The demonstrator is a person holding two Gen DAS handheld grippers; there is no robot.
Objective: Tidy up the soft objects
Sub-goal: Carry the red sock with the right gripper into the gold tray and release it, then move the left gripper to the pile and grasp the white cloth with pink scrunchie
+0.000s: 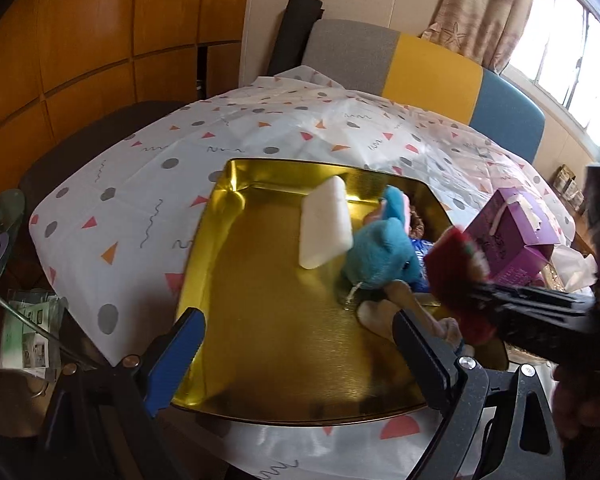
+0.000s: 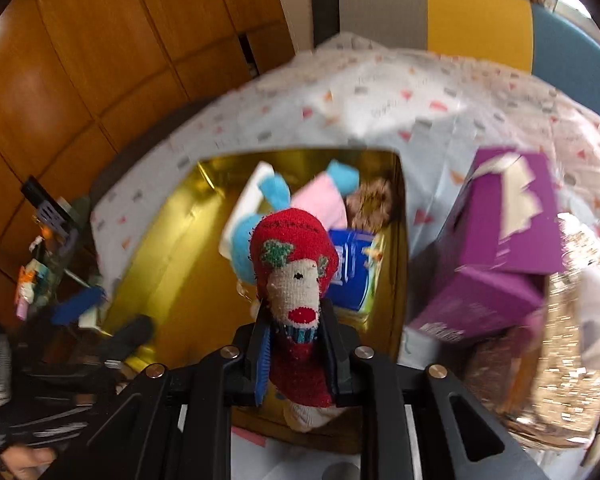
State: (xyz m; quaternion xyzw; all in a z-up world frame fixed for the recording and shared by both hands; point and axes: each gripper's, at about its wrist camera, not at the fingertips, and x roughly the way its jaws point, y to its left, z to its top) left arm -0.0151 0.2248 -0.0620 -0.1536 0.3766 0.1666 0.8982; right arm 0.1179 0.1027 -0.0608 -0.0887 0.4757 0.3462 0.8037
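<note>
Desk [image 1: 148, 184] with patterned cloth carried a gold tray [image 1: 268, 344], a purple box [image 2: 500, 248] just to its right. In the tray: white sponge [image 1: 326, 226], blue plush [image 1: 384, 256], pink cloth [image 2: 320, 200]. Right gripper [image 2: 296, 344] fingers pinched a red sock doll [image 2: 296, 264], held above the tray's near right part. Left gripper [image 1: 296, 344] fingers stood spread and empty over the tray's near edge.

Left tongs [image 1: 296, 354]: black frame, blue pad on one finger, silver screws. Right tongs [image 2: 294, 354]: same build.
</note>
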